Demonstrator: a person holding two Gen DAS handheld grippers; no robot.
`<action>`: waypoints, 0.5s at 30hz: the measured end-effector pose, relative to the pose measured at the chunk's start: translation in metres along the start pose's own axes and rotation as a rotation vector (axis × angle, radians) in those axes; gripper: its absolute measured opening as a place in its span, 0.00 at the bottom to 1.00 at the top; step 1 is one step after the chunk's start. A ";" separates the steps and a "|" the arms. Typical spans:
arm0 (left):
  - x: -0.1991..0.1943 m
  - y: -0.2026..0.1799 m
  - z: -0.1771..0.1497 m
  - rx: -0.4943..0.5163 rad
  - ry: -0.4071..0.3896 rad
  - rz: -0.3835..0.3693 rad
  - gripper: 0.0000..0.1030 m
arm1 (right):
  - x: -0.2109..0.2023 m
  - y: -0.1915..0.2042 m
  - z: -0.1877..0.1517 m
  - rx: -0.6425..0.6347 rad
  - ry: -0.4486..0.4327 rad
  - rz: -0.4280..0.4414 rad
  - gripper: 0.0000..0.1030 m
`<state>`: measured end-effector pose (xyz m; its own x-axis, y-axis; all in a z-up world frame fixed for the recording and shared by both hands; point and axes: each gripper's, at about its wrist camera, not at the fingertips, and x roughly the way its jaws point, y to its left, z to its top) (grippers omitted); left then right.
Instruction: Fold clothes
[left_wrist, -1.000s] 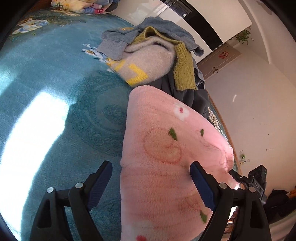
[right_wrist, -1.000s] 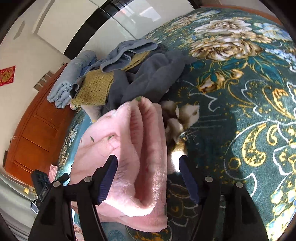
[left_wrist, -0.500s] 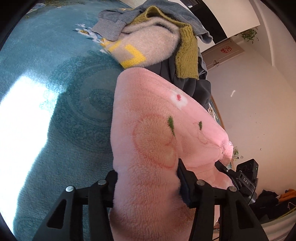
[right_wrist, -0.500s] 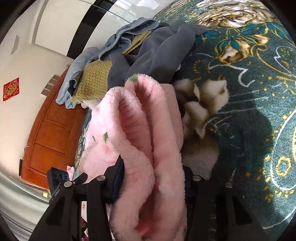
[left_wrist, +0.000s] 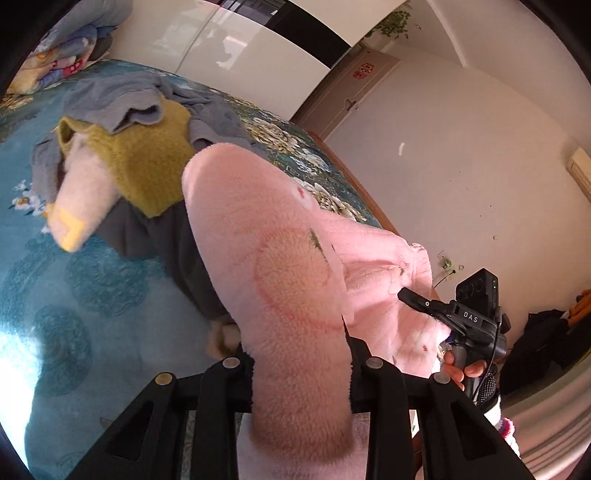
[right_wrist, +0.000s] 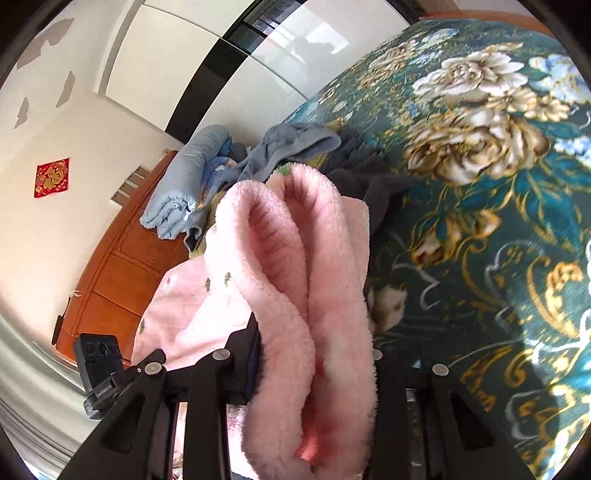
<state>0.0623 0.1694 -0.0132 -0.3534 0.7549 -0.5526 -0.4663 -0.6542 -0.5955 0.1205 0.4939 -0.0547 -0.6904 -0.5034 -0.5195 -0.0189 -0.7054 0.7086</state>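
pink fleece garment (left_wrist: 295, 295) lifted off bed (right_wrist: 480, 221) | left gripper (left_wrist: 299, 363) jaws pinching it | right gripper (right_wrist: 314, 354) jaws pinching it

Supporting surface: a bed (right_wrist: 480, 229) covered by a teal spread with a gold and white floral pattern. In the left wrist view the spread (left_wrist: 92, 295) reads plainer blue-green, with a sunlit patch at the lower left. Lying on it: a heap of clothes (left_wrist: 147, 147) comprising a grey-blue garment on top, a mustard knit, a cream fleecy piece with yellow trim and a dark grey garment beneath. A rolled pale blue quilt (right_wrist: 184, 192) lies at the far edge.
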 end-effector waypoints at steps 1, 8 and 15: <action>0.016 -0.009 0.010 0.008 0.012 -0.010 0.30 | -0.012 -0.008 0.015 -0.001 -0.007 -0.020 0.34; 0.141 -0.054 0.050 0.034 0.067 -0.062 0.30 | -0.079 -0.074 0.109 -0.033 -0.055 -0.213 0.34; 0.256 -0.089 0.073 0.068 0.089 -0.090 0.31 | -0.110 -0.155 0.179 -0.001 -0.126 -0.303 0.34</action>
<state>-0.0463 0.4245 -0.0593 -0.2356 0.8010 -0.5504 -0.5473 -0.5773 -0.6059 0.0702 0.7479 -0.0223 -0.7378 -0.2049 -0.6432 -0.2363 -0.8141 0.5304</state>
